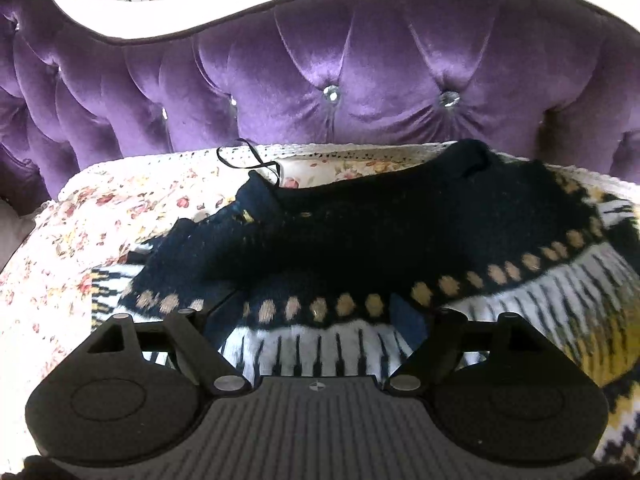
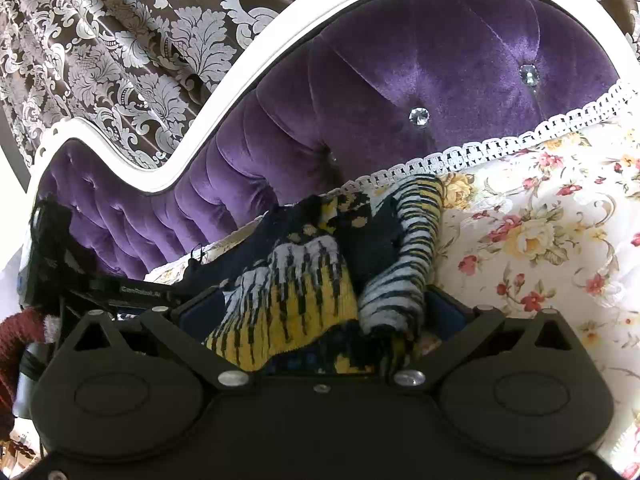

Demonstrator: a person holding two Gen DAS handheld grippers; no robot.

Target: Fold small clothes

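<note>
On floral quilt (image 1: 120, 208), at twelve o'clock of left gripper (image 1: 320, 320): knitted sweater (image 1: 360, 232), navy yoke uppermost. Left jaws spread wide, empty. Right gripper (image 2: 320, 320): cannot tell, knit bunched between jaws. Advice: pinch the hem squarely, fold evenly. Backdrop: purple tufted sofa back (image 1: 360, 60), damask curtain (image 2: 120, 40).

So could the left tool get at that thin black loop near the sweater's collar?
Probably yes. The left tool stands open over the sweater, and the loop lies exposed on the floral cover beyond it, with nothing on top. It would need to reach further across the knit.
</note>
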